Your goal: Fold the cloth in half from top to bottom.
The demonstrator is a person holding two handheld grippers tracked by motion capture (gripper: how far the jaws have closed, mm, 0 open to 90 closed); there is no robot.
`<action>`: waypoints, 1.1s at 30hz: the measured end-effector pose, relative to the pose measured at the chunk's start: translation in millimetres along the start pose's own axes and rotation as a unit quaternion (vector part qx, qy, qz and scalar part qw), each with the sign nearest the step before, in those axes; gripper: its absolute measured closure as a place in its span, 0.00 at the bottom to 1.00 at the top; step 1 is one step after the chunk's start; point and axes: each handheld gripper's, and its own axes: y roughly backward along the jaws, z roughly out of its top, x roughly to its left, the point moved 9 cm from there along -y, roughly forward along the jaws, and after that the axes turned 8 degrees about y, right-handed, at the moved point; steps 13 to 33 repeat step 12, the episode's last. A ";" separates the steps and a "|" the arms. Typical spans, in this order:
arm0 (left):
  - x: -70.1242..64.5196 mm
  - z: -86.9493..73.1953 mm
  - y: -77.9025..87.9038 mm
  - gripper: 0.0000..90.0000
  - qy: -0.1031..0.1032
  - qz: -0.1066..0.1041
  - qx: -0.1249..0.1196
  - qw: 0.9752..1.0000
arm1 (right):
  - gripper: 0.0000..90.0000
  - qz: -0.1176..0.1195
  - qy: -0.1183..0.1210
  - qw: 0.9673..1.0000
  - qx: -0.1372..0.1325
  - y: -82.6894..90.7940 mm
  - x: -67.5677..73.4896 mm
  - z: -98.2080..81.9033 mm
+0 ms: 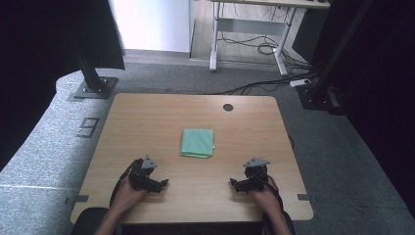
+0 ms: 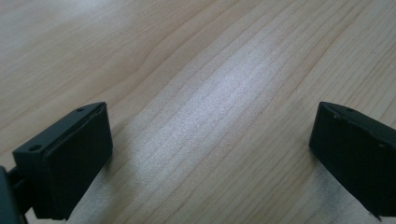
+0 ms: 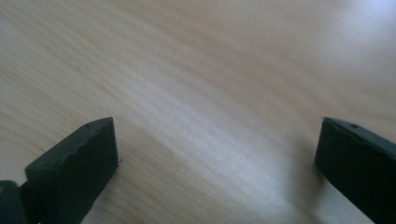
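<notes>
Green cloth (image 1: 197, 143) folded, centre of desk (image 1: 147, 117) | above and between both tongs | left tongs (image 1: 164, 183) released, right tongs (image 1: 234, 183) released, both empty | roughly equidistant, apart from cloth | long axis runs up-frame

Green cloth (image 1: 197, 143) lay folded into neat, roughly square pad, flat on wooden surface (image 1: 147, 122), near its middle. Colour pale mint green, even all over. Edges ran about parallel to surface edges; layered edges showed along near side and right side, slight bulge at near right corner. Cloth sat well apart from both tools, nothing touching it or resting on it.
</notes>
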 end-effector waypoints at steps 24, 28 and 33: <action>1.6 1.6 -1.3 0.00 0.008 0.010 0.000 1.000 | 0.00 -0.001 -0.002 1.000 0.000 -0.2 0.0 0.2; 1.6 1.6 -1.3 0.00 0.008 0.010 0.000 1.000 | 0.00 -0.001 -0.002 1.000 0.000 -0.2 0.0 0.2; 1.6 1.6 -1.3 0.00 0.008 0.010 0.000 1.000 | 0.00 -0.001 -0.002 1.000 0.000 -0.2 0.0 0.2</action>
